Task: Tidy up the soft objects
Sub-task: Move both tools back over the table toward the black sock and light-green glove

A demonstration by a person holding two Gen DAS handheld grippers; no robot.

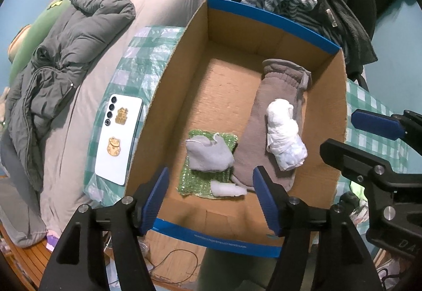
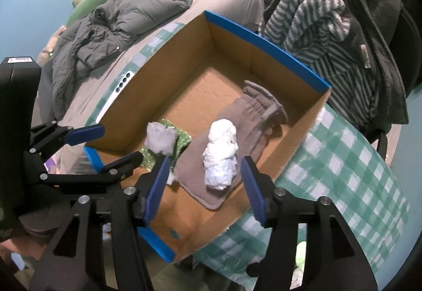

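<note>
Down the left wrist view, the left gripper (image 1: 211,193) hangs over an open cardboard box (image 1: 168,74) with blue-taped rims, its ribbed blue jaws spread wide and pinching nothing. Just beyond the jaws, on the box floor, lies a glittery green scouring cloth (image 1: 203,183), flat and roughly square. A pale grey felt-like sock (image 1: 208,156) rests on top of it, and a small white wad (image 1: 228,189) sits at the cloth's near edge, between the jaw tips. To the right lies a long brown fleece mitt (image 1: 271,106) with a gathered cuff, and a crumpled white cloth bundle (image 1: 284,138) lies on it. The right gripper (image 1: 369,143) shows at the right edge, over the box wall. Left of the box, a white phone (image 1: 118,140) with gold cat stickers lies on a green checked plastic cloth (image 1: 134,67) over the bed (image 1: 87,111), beside a quilted grey jacket (image 1: 66,53).

Seen from the right wrist, the right gripper (image 2: 205,190) has its jaws parted and free of any object. The white cloth bundle (image 2: 221,156) sits just past and between them, apart from both pads, on the brown fleece mitt (image 2: 250,111). Left of it, the pale grey sock (image 2: 161,139) covers part of the green scouring cloth (image 2: 182,140). The left gripper (image 2: 105,146) reaches in from the left over the box's near corner. Behind the cardboard box (image 2: 184,53), a striped fuzzy robe (image 2: 316,24) and a dark fleece garment (image 2: 374,1) hang in a heap. The checked cloth (image 2: 343,159) covers the tabletop to the right.
</note>
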